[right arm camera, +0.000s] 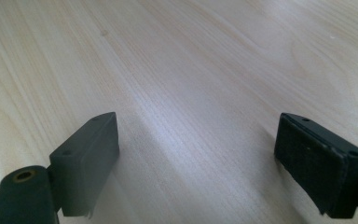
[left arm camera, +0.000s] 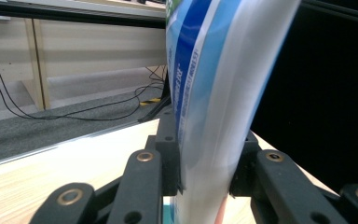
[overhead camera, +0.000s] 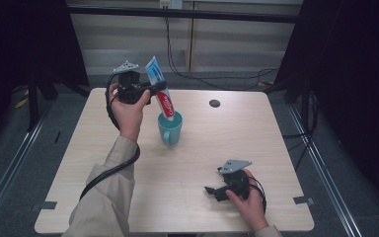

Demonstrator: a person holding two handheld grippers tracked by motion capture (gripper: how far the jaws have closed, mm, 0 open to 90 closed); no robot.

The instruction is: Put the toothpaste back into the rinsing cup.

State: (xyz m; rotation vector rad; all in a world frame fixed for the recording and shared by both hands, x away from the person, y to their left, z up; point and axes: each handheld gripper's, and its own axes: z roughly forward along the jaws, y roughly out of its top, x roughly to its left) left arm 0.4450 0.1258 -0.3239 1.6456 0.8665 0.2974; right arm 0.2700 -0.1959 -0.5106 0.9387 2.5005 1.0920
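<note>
Near the front edge of the desk (overhead camera: 128, 197), toward its right corner, the right hand-held gripper (overhead camera: 212, 191) is rested on the wood with its jaws spread wide and nothing between them. Bare surface is seen all around it, so it is kept well clear of the work.

Farther back, left of centre, the teal mug (overhead camera: 170, 129) is stood well apart from every edge. The toothpaste tube (overhead camera: 159, 89) is clamped by the left hand-held gripper (overhead camera: 154, 91) and leaned with its lower end inside the mug.

If the tube were released while this tilted, the mug could probably be levered over by its long upper part, or the tube could be tipped out. A sideways pull while the end is still inside could drag the light mug. A small dark round mark (overhead camera: 214, 103) is seen near the far edge.
</note>
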